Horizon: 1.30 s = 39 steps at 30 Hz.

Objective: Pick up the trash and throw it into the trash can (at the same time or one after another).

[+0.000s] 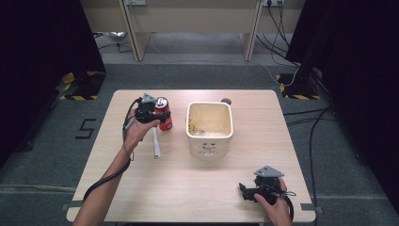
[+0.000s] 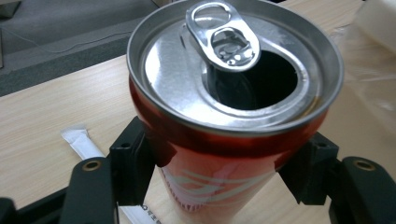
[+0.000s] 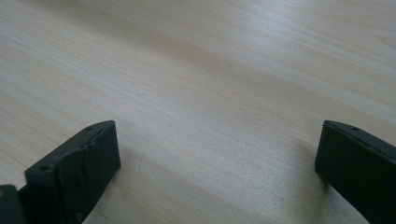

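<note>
A red drink can (image 1: 163, 115) with an open pull-tab top (image 2: 224, 84) stands upright on the left half of the wooden table (image 1: 197, 188). My left gripper (image 1: 160, 117) reaches it from the left and is shut on it, one black pad (image 2: 133, 163) pressed on each side of the can's body. Near the table's front right corner my right gripper (image 1: 243, 190) lies low over the wood, pointing left. In the right gripper view its jaws (image 3: 217, 168) stand wide apart with bare tabletop between them.
A white square bin (image 1: 210, 146) sits at the table's middle, right of the can, with some scraps inside. A long white paper-wrapped stick (image 1: 155, 143) lies on the table just in front of the can. A small dark round thing (image 1: 226, 100) lies behind the bin.
</note>
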{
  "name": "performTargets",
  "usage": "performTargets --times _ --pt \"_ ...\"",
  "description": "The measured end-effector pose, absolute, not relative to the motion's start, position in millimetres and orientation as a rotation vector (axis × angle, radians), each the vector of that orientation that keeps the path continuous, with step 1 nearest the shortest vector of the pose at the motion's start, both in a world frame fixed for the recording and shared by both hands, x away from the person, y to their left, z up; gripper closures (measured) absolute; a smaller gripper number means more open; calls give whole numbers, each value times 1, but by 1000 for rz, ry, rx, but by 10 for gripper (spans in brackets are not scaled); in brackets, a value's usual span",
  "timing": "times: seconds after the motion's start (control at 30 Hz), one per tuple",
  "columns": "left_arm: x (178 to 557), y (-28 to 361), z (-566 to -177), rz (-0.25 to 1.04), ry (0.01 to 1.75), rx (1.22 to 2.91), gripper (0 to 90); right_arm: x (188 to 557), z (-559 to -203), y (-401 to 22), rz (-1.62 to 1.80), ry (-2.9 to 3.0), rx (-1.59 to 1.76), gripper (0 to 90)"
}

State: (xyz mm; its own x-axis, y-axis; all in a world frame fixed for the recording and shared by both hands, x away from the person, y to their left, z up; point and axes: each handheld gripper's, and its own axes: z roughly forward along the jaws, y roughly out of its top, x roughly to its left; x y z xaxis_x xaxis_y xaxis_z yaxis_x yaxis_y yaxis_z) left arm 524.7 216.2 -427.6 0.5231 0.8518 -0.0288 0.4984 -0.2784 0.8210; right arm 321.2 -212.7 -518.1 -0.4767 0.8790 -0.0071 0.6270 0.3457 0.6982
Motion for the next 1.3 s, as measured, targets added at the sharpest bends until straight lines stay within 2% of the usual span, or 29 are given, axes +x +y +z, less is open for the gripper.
performTargets --times 0.3,1.03,1.3 --pt "505 215 -400 530 1029 1978 345 321 -518 -213 902 2232 1324 2" --pt "482 215 -362 430 969 1984 343 321 -518 -213 901 2233 1324 2" --pt "476 211 -347 460 940 2015 344 321 -518 -213 902 2232 1325 2"
